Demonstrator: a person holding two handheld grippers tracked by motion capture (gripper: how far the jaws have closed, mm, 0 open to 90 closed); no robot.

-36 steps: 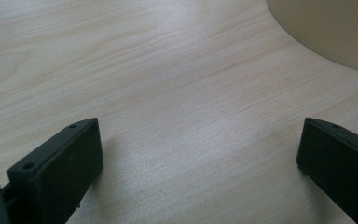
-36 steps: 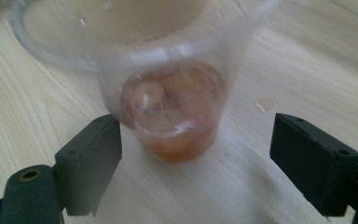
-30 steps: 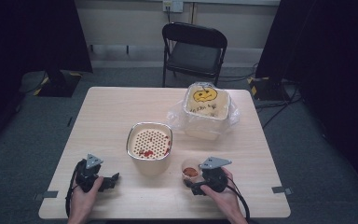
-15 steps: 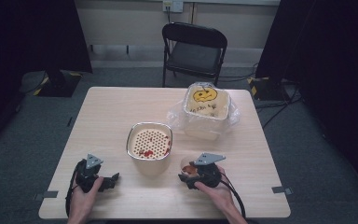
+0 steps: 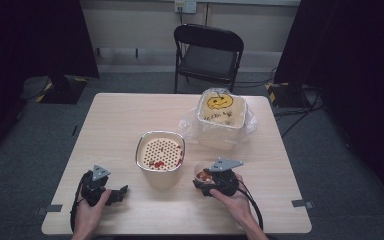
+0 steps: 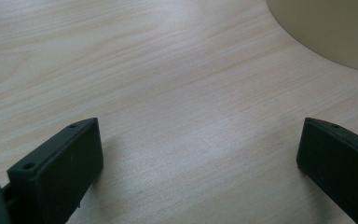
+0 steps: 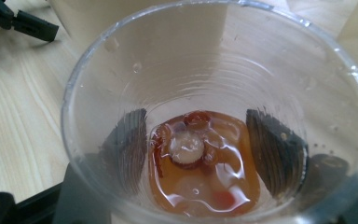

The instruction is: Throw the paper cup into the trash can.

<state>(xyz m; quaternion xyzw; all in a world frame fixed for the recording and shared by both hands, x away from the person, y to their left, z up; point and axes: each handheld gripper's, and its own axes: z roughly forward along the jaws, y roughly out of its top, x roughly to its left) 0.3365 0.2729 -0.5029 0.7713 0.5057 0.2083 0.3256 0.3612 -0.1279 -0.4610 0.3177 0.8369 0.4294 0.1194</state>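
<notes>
The right gripper [image 5: 206, 183] holds a clear plastic cup [image 7: 214, 116], its jaws pressed against the cup's two sides, dark through the plastic in the right gripper view. A little reddish-brown liquid with a few bits of red and pale food lies at the cup's bottom. Compared with a second ago, the gripper and cup have shifted left, toward the tan pot [image 5: 160, 157] with a perforated strainer insert at the middle of the surface [image 5: 115, 115]; the cup now sits just right of the pot, near the person's edge. That suggests the cup is being brought over to tip its contents into the strainer, where some red pieces already lie. The left gripper [image 5: 111, 194] has stayed where it was at the near left, jaws spread wide over bare wood and holding nothing. A second container [image 5: 221, 111] with a pumpkin face on its lid stands farther right, wrapped in clear plastic.
</notes>
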